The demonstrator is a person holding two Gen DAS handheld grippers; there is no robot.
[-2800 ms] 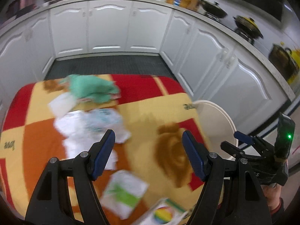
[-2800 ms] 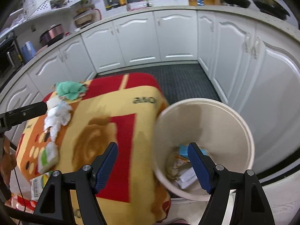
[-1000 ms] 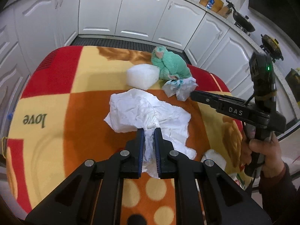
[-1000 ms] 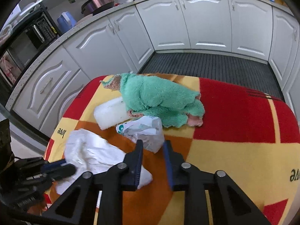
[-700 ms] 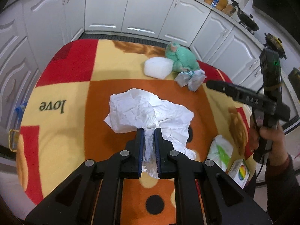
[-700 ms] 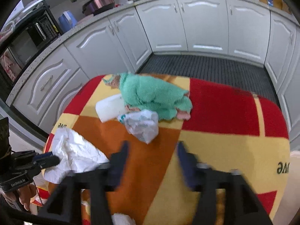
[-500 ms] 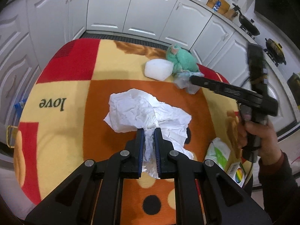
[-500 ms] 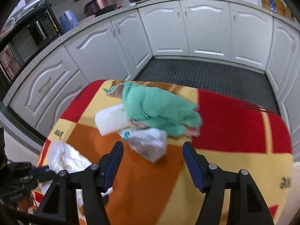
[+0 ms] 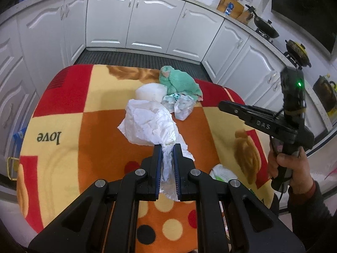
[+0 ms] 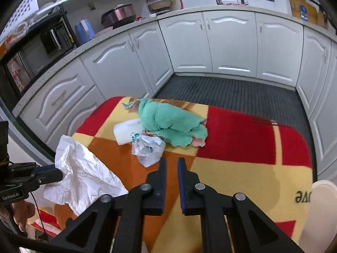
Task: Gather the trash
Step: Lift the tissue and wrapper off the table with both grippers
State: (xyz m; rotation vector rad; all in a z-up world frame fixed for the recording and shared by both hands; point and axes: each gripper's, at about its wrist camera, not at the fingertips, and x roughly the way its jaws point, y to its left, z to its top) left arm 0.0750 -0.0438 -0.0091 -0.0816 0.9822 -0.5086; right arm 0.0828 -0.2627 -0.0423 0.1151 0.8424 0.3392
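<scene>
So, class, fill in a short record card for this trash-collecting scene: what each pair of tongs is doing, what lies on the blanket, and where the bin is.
left tongs: shut on crumpled white paper
right tongs: just closed, nothing between them
nearest trash to right tongs: crinkled plastic wrapper
beside wrapper: white foam block, green cloth
surface: patterned blanket
bin: white rim at blanket's right edge
</scene>
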